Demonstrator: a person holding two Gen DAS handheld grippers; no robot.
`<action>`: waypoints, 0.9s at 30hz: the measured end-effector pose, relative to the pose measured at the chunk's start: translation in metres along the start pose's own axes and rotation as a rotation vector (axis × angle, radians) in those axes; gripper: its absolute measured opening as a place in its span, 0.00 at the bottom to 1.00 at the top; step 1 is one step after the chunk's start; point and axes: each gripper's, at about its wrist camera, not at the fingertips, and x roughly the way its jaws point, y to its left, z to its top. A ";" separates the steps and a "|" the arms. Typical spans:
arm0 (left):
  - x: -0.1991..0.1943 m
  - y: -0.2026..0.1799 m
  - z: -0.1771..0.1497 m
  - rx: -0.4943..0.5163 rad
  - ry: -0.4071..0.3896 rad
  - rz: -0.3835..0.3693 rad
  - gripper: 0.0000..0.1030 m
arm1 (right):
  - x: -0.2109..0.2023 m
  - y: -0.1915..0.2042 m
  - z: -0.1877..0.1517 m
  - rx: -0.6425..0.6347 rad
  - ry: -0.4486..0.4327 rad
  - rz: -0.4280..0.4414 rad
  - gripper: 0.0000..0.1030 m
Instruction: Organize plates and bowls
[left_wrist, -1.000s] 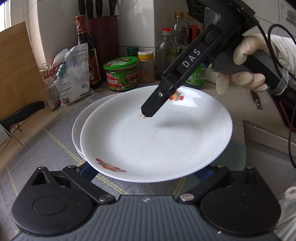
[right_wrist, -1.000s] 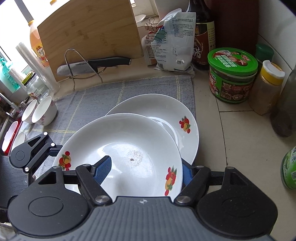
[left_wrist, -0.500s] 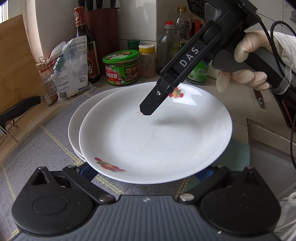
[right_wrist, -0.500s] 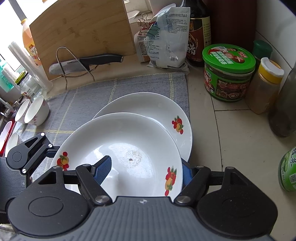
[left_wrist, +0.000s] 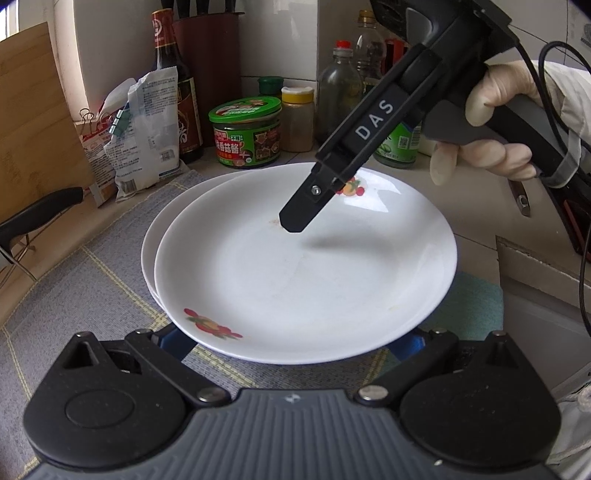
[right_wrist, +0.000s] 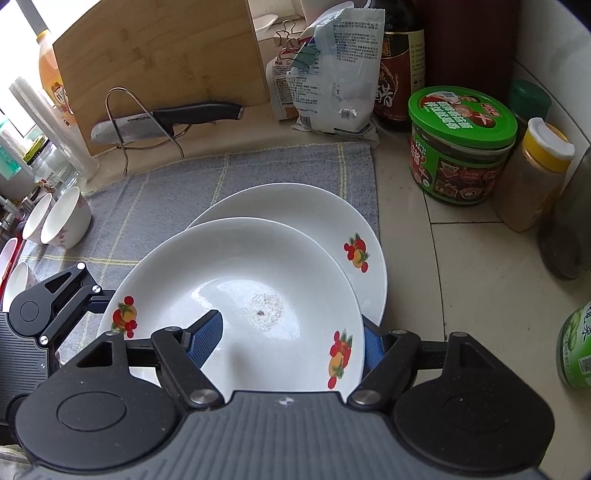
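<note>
The upper plate (right_wrist: 236, 280) is being pinched at its rim by the right tool (right_wrist: 291, 341), overlapping the lower plate (right_wrist: 314, 210) but not yet squared; the left tool (left_wrist: 291, 345) (pads hidden under the rim) cannot be judged, and bowls (right_wrist: 66, 218) are being left unsorted.

Two white fruit-print plates (right_wrist: 236, 280) overlap at the centre, the lower plate (right_wrist: 295, 206) toward one o'clock. Three small white bowls (right_wrist: 68, 218) sit at nine o'clock. One knife (right_wrist: 166, 120) rests at eleven. One green-lidded jar (right_wrist: 460, 147) and one yellow-capped spice jar (right_wrist: 535, 177) stand at two o'clock.

we see glossy white ceramic plates (right_wrist: 236, 280) on a coarse woven cloth mat (right_wrist: 177, 184), beside a matt wooden board (right_wrist: 166, 55).
</note>
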 end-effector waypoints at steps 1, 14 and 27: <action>0.000 0.000 0.000 0.000 0.000 0.000 0.99 | 0.000 0.000 0.000 0.000 0.002 -0.001 0.78; 0.002 0.004 0.001 -0.002 0.009 -0.009 0.99 | 0.004 0.002 0.004 -0.003 0.021 -0.013 0.78; 0.006 0.010 0.005 -0.016 0.048 -0.014 0.99 | 0.012 0.004 0.012 0.003 0.059 -0.033 0.79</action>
